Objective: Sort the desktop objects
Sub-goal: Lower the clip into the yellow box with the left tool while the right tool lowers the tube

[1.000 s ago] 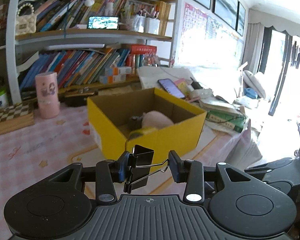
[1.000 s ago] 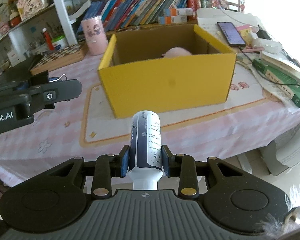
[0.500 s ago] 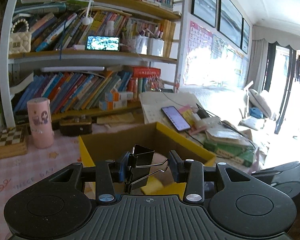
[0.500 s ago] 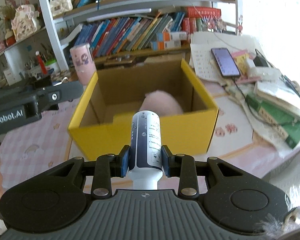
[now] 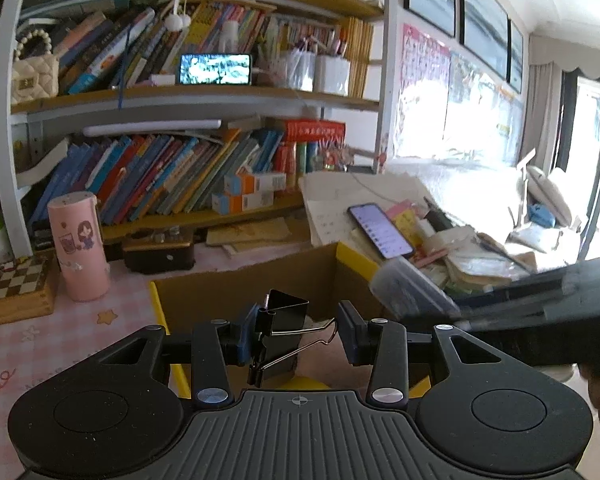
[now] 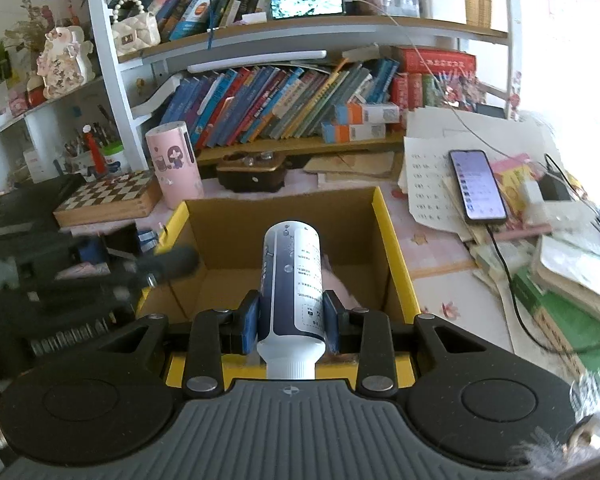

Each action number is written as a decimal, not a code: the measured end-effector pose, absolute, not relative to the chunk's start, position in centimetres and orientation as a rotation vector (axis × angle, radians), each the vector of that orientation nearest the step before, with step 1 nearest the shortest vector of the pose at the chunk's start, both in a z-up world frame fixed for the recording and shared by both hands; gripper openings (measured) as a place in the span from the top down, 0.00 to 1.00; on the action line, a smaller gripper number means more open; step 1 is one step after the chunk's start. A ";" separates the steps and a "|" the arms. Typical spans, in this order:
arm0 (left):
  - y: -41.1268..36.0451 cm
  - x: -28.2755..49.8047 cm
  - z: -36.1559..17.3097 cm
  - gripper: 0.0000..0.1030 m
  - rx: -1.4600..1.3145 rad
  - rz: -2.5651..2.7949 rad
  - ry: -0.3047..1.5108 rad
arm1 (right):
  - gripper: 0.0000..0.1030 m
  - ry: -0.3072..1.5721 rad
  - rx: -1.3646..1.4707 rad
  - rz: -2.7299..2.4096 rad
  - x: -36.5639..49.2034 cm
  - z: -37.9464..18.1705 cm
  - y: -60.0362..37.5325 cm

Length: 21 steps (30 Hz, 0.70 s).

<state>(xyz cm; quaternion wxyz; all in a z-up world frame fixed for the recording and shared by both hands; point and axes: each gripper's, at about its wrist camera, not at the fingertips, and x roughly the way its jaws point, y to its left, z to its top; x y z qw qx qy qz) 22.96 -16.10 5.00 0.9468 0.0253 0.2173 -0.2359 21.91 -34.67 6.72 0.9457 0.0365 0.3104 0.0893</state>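
Yellow box (image 6: 396,256) now fills the lower centre of both wrist views; a second ago it stood well ahead of both grippers, and both have since closed in over its open top. Judgement: transport is nearly complete and release into the box is the next step.

Left gripper (image 5: 298,334): fingers pinch a black binder clip (image 5: 284,320) across its wire handles, above the near wall of the box. Right gripper (image 6: 290,320): fingers are pressed on a white-and-navy bottle (image 6: 292,280), cap toward the camera, its base pointing at 12 o'clock over the box interior.

Limits of view:
- Box floor is mostly masked by the bottle; a pink object (image 6: 342,286) shows only at the bottle's 3 o'clock side.
- In the left view, the right gripper enters from 3 o'clock heavily blurred.
- In the right view, the left gripper at 9 o'clock is likewise smeared.
- Bottle label text is illegible.
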 end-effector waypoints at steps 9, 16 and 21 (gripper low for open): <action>-17.2 25.0 2.7 0.61 0.064 -0.414 0.531 | 0.70 0.622 0.046 0.232 27.2 6.2 -35.4; -17.6 25.9 1.4 0.61 0.086 -0.394 0.588 | 0.70 0.689 0.009 0.268 30.5 4.3 -35.8; -17.6 26.4 0.8 0.61 0.094 -0.378 0.618 | 0.70 0.737 -0.015 0.300 32.3 2.8 -35.6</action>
